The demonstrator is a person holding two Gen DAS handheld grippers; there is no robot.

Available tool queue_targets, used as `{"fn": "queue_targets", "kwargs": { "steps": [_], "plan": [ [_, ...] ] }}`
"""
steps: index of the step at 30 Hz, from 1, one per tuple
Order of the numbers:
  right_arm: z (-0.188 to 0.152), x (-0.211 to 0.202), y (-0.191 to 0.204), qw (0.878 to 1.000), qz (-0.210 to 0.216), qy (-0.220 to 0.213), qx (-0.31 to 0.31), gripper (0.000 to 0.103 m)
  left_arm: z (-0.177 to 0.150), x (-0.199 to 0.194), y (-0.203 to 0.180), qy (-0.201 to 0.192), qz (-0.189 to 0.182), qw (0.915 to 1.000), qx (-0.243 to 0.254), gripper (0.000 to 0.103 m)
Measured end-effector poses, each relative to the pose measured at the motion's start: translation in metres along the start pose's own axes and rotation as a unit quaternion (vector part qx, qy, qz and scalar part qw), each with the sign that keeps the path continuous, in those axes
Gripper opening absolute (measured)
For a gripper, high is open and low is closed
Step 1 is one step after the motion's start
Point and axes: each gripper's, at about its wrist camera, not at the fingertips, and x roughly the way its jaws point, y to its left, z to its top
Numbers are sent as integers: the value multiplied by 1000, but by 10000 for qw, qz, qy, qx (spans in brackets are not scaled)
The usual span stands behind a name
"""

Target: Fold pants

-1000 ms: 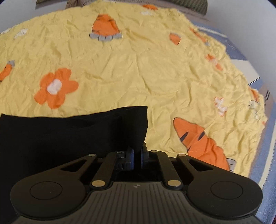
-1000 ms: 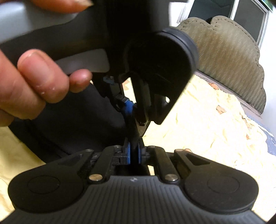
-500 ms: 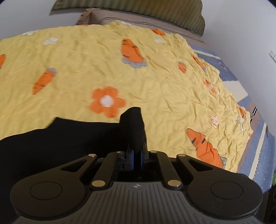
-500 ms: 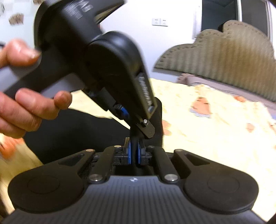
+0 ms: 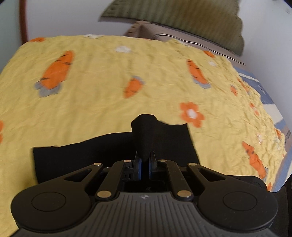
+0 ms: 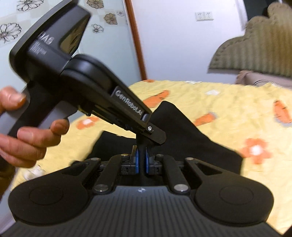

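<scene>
Two grippers clamped on one pair of black pants [image 5: 164, 145] above a yellow bedspread [image 5: 94, 102].

From the left wrist, a raised peak of the dark cloth stands at twelve o'clock of the left gripper [image 5: 145, 160], whose blue-padded jaws are pinched together on it; the rest of the garment spreads toward nine and three o'clock over the carrot-and-flower print. From the right wrist, the right gripper [image 6: 141, 162] likewise bites a thin fold of the pants [image 6: 191, 140], which drape toward two o'clock. Only this view shows the left gripper [image 6: 157, 135] from outside, entering from ten o'clock, its tip just beyond the right one's, gripped by a hand [image 6: 27, 134]. Each view shows the padded headboard [image 5: 182, 16], blurred.
</scene>
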Motion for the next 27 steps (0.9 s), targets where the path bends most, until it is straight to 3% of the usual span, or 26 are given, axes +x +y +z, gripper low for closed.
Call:
{"fn": "queue_targets", "kwargs": {
  "steps": [11, 27],
  "plan": [
    [9, 78, 39, 9978, 507, 395, 162, 9, -13, 0, 84, 113, 400, 9984, -373, 7],
    [12, 161, 71, 9932, 789, 663, 548, 9, -22, 4, 138, 181, 743, 9961, -433, 8]
  ]
}}
